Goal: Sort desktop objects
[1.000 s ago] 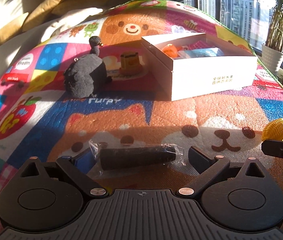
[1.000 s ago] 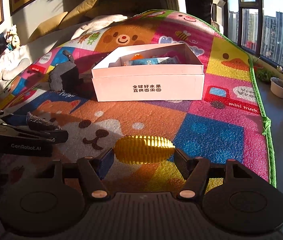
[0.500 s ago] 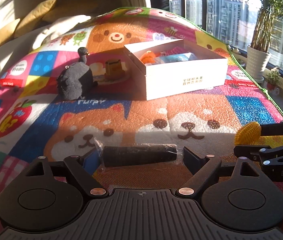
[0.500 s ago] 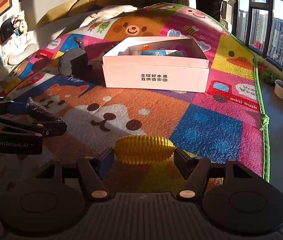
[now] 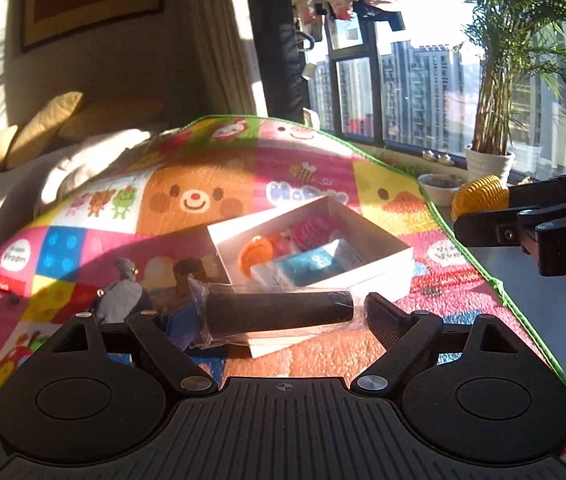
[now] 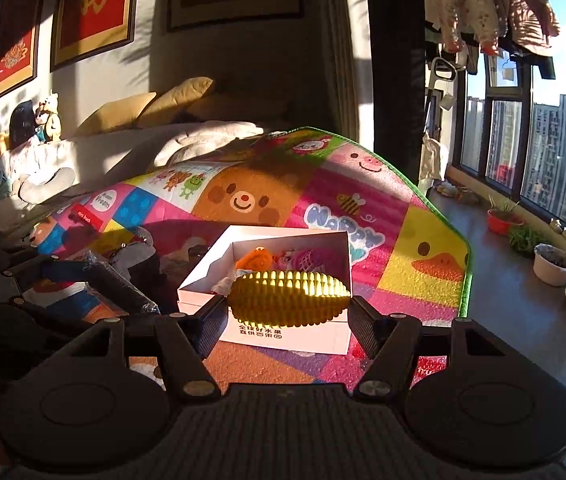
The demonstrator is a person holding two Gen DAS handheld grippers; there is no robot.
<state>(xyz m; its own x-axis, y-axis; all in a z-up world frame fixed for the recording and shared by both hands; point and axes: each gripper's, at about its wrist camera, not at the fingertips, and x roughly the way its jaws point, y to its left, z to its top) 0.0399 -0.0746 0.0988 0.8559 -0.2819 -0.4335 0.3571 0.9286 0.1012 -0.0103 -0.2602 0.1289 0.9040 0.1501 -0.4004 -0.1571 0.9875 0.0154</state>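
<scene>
My left gripper (image 5: 277, 317) is shut on a dark cylinder (image 5: 283, 311) in clear plastic wrap, held crosswise above the mat. My right gripper (image 6: 287, 309) is shut on a yellow toy corn cob (image 6: 289, 298), also held crosswise in the air. Just beyond both stands the open white box (image 5: 367, 227), with an orange plush (image 5: 257, 254), a pink item (image 5: 311, 227) and a blue packet (image 5: 310, 264) inside. In the left wrist view the corn cob (image 5: 479, 196) shows at the right edge. The right wrist view has the wrapped cylinder (image 6: 123, 288) at its left.
A colourful cartoon play mat (image 5: 203, 200) covers the surface. A grey plush toy (image 5: 123, 300) and a small brown toy (image 5: 193, 270) lie left of the box. Pillows (image 6: 151, 108) sit behind. Bare floor (image 6: 515, 320) with plant pots (image 6: 553, 264) runs along the window on the right.
Both grippers have risen off the mat, carrying the cylinder and the corn. The box now appears lower and closer, with its inside visible. The left jaws narrowed slightly onto the cylinder.
</scene>
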